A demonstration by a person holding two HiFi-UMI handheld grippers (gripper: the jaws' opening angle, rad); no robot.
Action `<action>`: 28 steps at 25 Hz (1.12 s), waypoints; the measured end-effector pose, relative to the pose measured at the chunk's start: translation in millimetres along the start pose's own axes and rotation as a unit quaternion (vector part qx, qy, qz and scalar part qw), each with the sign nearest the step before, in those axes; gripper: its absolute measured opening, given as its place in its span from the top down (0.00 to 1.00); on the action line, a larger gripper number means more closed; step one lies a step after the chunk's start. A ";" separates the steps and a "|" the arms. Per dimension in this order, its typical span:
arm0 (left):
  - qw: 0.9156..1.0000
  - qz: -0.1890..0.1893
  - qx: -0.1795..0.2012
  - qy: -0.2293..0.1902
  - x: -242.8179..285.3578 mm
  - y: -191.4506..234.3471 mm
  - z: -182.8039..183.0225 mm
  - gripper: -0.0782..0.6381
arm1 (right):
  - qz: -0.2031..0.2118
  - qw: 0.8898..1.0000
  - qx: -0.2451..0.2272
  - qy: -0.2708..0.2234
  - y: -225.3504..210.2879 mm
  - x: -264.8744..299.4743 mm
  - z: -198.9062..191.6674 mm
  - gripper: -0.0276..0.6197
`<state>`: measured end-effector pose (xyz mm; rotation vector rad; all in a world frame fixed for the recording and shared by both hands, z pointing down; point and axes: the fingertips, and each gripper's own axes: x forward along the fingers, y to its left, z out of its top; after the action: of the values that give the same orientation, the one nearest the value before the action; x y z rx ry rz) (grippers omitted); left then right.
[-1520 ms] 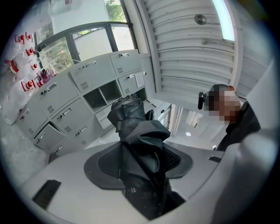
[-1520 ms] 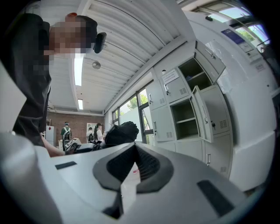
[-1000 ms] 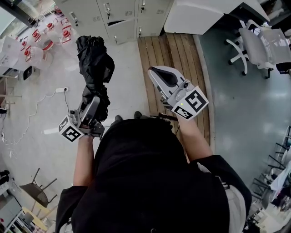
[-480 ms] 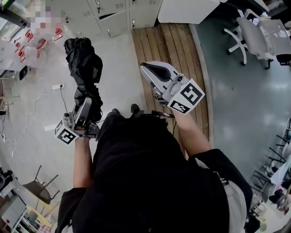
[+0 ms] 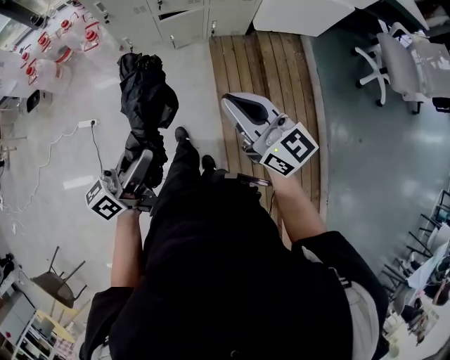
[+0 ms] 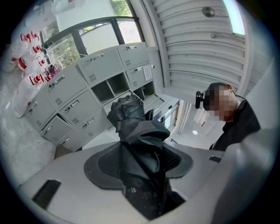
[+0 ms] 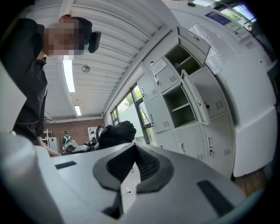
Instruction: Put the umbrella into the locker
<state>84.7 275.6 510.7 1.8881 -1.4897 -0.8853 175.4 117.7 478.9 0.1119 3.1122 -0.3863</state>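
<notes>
A folded black umbrella (image 5: 148,98) sticks out forward from my left gripper (image 5: 143,157), whose jaws are shut on its lower part. In the left gripper view the umbrella (image 6: 133,127) fills the space between the pads and points at the grey lockers (image 6: 87,92), where several compartments stand open. My right gripper (image 5: 236,104) is held level beside it, shut with nothing in it; its pads (image 7: 148,164) meet at the tip. From the right gripper view the umbrella (image 7: 114,132) shows at the left and the lockers (image 7: 183,105) have two doors open.
The lockers (image 5: 179,14) line the top edge of the head view, next to a white cabinet (image 5: 302,15). A wooden floor strip (image 5: 274,77) runs ahead. An office chair (image 5: 401,63) stands at the right. A cable and power strip (image 5: 86,124) lie on the floor at the left.
Both grippers have sunk a little and shifted. The umbrella stays in the left grip. A shoe has stepped forward between the grippers.
</notes>
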 end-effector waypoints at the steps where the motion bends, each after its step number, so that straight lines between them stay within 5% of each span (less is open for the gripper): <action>1: 1.000 -0.001 -0.005 -0.002 4.3 10.3 6.6 0.56 | -0.001 1.000 -0.001 0.004 -6.5 9.8 0.2 0.94; 8: 1.000 -0.005 -0.017 0.003 40.8 77.4 77.4 0.56 | -0.013 0.999 0.001 0.034 -59.9 92.7 9.0 0.94; 17: 0.999 -0.049 0.003 0.010 40.4 72.1 85.5 0.56 | -0.006 0.999 -0.027 0.038 -38.1 117.8 17.5 0.94; 28: 0.996 -0.083 -0.008 0.027 93.9 151.9 190.2 0.56 | -0.042 0.996 -0.044 0.059 -103.5 225.8 55.9 0.94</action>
<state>-140.4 144.6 496.4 2.0310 -1.3041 -0.9101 -57.5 19.8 447.1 0.0046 3.2521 -0.2514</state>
